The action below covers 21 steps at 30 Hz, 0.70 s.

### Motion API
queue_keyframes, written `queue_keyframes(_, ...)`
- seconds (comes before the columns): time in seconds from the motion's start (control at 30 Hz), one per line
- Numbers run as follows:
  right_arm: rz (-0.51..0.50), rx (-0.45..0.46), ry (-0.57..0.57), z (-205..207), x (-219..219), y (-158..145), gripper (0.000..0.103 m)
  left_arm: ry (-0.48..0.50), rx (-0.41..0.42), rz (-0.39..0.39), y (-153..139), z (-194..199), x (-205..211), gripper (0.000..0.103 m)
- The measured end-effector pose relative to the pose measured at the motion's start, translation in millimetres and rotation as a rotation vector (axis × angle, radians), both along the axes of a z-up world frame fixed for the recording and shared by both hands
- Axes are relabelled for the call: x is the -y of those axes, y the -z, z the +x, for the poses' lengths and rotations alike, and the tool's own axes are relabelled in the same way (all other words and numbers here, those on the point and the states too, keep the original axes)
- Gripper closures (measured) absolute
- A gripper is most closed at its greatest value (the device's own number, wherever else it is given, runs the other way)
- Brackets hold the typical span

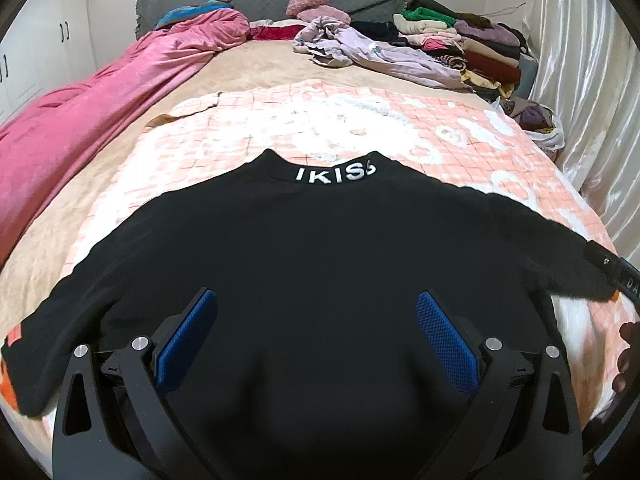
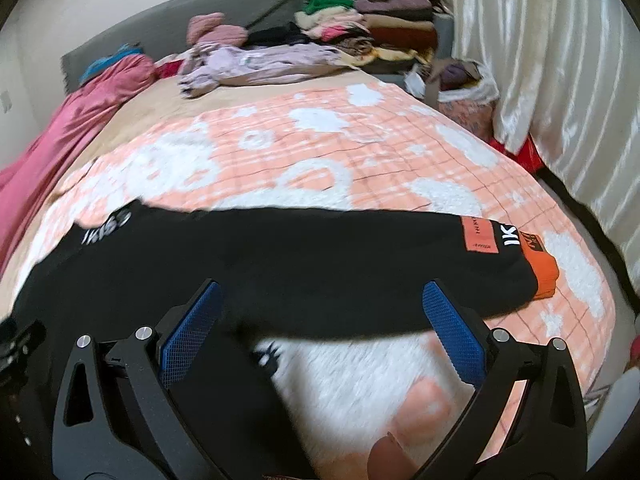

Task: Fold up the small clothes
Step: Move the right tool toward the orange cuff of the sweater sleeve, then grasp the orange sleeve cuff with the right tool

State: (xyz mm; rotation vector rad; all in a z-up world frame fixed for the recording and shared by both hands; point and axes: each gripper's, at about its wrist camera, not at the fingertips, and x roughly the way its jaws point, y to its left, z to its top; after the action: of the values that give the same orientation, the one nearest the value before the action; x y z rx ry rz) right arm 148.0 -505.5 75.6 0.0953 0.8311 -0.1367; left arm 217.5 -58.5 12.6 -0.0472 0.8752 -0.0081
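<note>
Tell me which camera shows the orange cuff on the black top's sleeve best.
The right wrist view: the orange cuff lies in plain sight at the end of the spread sleeve of the black top. The left wrist view shows only an orange sliver at its left edge, on the other sleeve.

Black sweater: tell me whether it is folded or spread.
Spread. The black sweater lies flat on the checked blanket, both sleeves stretched sideways, collar lettering showing.
</note>
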Motion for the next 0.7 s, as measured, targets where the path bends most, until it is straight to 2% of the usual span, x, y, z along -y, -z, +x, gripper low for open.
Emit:
queue_keyframes(0.3,0.021,-0.023,0.192,31,78,14,0.008,0.054,-0.039,0.001,22,36,22,0.004)
queue_keyframes(0.5,0.032,-0.029,0.343,21,138,27,0.008,0.092,-0.035,0.022,31,44,45,0.004)
queue_keyframes(0.7,0.016,-0.018,0.423,9,179,28,0.008,0.123,-0.024,0.038,32,48,68,0.004)
